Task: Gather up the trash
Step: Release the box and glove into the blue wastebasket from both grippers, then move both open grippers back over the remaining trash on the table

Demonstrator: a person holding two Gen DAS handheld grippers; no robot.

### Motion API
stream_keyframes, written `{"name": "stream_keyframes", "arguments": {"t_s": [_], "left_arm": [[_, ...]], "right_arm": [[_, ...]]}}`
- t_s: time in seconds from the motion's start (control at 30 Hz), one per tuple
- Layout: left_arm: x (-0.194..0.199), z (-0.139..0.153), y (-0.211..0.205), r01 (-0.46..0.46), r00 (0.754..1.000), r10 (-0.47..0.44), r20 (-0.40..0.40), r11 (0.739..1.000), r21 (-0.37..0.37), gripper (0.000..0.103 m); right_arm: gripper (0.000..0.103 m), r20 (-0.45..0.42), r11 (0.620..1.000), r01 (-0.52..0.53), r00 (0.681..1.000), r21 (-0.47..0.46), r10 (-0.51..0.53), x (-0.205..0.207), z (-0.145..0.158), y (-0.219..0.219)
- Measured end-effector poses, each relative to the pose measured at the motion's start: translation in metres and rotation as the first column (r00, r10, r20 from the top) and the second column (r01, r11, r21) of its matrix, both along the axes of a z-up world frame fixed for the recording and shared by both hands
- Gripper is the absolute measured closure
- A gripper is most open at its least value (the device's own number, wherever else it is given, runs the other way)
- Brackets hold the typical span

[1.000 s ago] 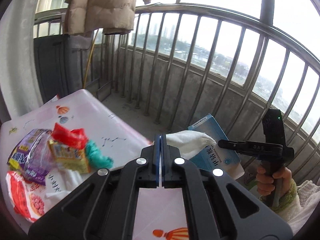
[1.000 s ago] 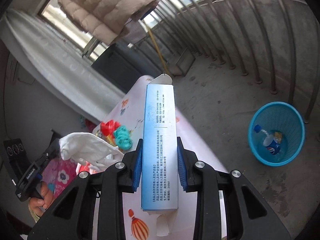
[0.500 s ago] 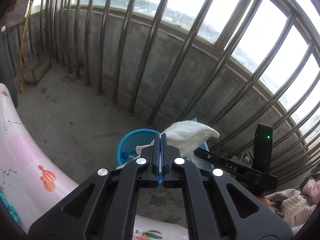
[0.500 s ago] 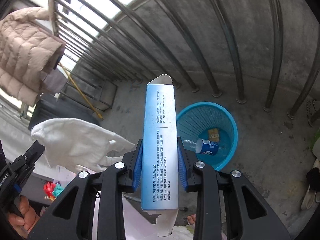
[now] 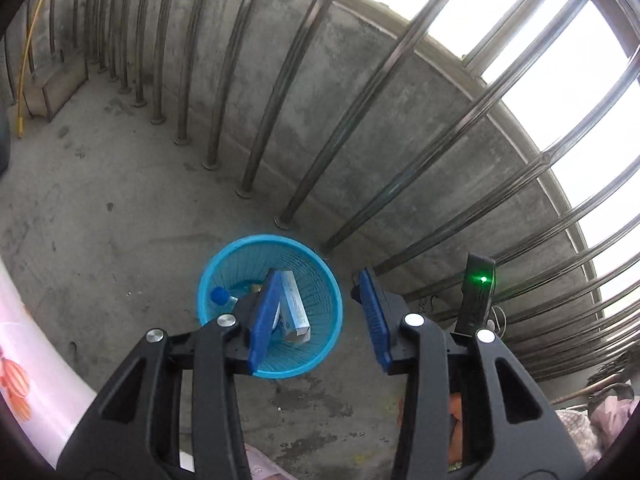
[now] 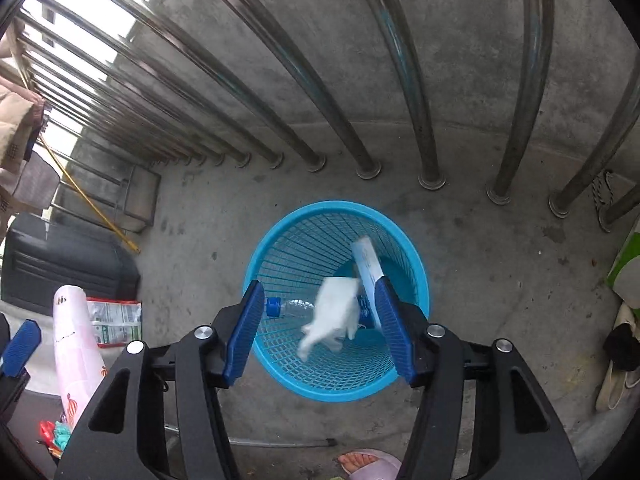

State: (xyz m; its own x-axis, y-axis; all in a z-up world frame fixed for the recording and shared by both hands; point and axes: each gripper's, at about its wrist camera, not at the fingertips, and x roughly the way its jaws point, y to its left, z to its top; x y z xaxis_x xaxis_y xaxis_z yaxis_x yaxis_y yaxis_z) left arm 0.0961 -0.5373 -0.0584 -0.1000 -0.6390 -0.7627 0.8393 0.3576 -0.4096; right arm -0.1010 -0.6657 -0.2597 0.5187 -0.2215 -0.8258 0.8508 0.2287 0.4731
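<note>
Hanging over the bin point(image 5: 270, 306), the left gripper point(image 5: 316, 316) is gaping wide and holding nothing. The right gripper point(image 6: 320, 324) is doing the same. A box point(image 6: 366, 262), a bottle point(image 6: 286, 306) and a white tissue point(image 6: 332, 316) are sitting inside the bin. More wrappers point(image 6: 54, 436) are waiting on the table point(image 6: 74, 344), so the job looks only part done.
</note>
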Motion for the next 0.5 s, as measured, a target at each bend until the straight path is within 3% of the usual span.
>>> {"name": "stream_keyframes", "arguments": {"t_s": [0.3,0.5], "left_arm": [[0.001,0.058,0.091,-0.075,0.989,0.087,0.117,0.992,-0.101,0.057],[0.004,0.089,0.196,-0.181,0.951,0.212,0.224,0.972,-0.149,0.056]], "right_arm": [[0.042,0.065,0.996,-0.066,0.995,-0.065,0.07,-0.004,0.041,0.032],[0.042,0.132,0.968,-0.218,0.963,-0.126,0.234,0.01,0.099,0.073]]}}
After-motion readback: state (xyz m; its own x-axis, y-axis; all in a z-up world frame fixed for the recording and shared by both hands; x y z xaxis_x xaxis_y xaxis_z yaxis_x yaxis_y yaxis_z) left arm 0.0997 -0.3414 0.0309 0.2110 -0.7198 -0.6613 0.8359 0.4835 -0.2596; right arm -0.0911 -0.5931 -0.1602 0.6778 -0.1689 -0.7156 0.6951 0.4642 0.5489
